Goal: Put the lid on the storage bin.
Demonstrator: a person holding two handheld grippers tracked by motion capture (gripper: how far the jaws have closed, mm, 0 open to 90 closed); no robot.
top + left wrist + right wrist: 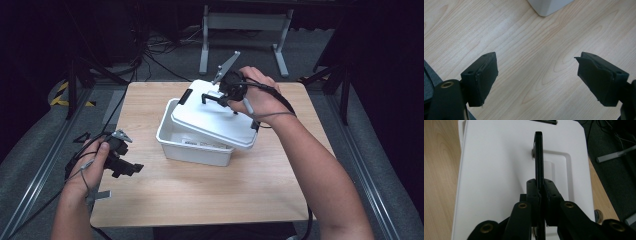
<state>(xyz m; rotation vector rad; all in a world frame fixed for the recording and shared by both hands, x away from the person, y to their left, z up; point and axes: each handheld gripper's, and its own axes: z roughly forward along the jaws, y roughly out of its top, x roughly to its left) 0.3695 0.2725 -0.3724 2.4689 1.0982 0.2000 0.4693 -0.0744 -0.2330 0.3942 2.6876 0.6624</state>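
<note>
A pale wooden surface sits in a dark room with cables and a grey stand behind. In the high view a white bin stands near the middle, and its white lid lies askew over it, tilted and shifted toward 2 o'clock, so the bin's 8 o'clock corner is uncovered; by my reading the lid is lifted but not yet seated or set aside. The lid's long axis runs roughly from 10 to 4 o'clock. The right hand-held gripper grips the lid's black handle. The left hand-held gripper hovers at 8 o'clock, well apart from the bin. In the left gripper view its jaws stand wide apart over bare wood. In the right gripper view the jaws are clamped on the thin handle, edge-on; its far end is hard to make out.
</note>
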